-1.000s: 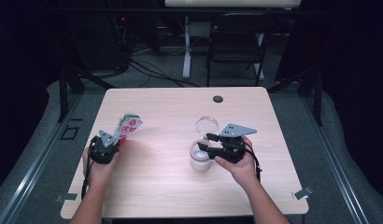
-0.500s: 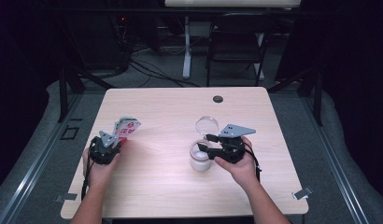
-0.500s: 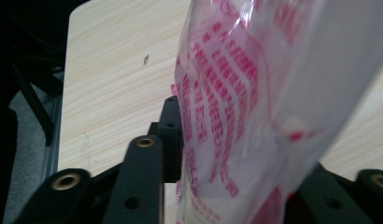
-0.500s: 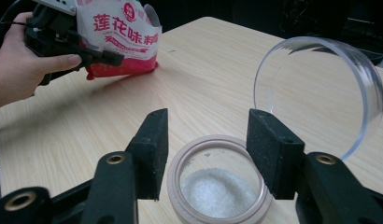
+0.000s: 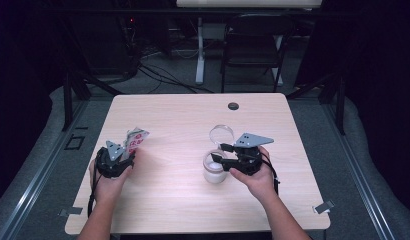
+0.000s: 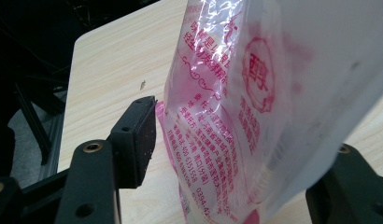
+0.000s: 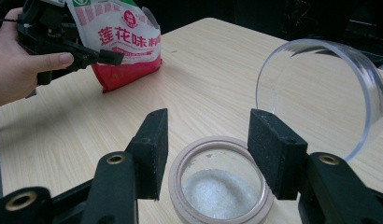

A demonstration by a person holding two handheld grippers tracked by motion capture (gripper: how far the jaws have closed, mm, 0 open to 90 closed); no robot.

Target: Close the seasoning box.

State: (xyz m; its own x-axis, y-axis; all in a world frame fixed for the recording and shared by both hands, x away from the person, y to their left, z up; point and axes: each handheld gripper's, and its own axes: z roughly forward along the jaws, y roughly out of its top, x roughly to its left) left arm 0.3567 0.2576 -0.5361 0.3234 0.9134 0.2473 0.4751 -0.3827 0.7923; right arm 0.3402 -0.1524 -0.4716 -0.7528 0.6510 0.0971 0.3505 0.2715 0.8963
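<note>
Left gripper (image 5: 127,159), held in the person's left hand at the near-left part of the pale wood-grain table (image 5: 173,120), has just been opening its jaws. They're now spread, w/ the crinkly clear plastic bag printed in pink and red characters (image 5: 135,140) standing between them. In the left gripper view one black pad sits just beside the bag's (image 6: 255,107) edge w/ a sliver of gap; the other jaw is mostly hidden behind the bag, so contact on that side can't be told. From the right gripper view the bag (image 7: 122,39) rests on its red bottom edge on the tabletop, leaning slightly, the left gripper (image 7: 94,56) alongside it.

Right gripper (image 5: 219,152), in the right hand nr the table's centre-right, has its jaws spread either side of the small round glass jar w/ a pale rim (image 5: 213,170), not pressing it. Jar (image 7: 222,184) is open and holds white granules at the bottom. Its clear round lid (image 7: 320,88) is hinged back, tilted up behind the jar. A small dark round disc (image 5: 233,105) sits nr the far edge.
</note>
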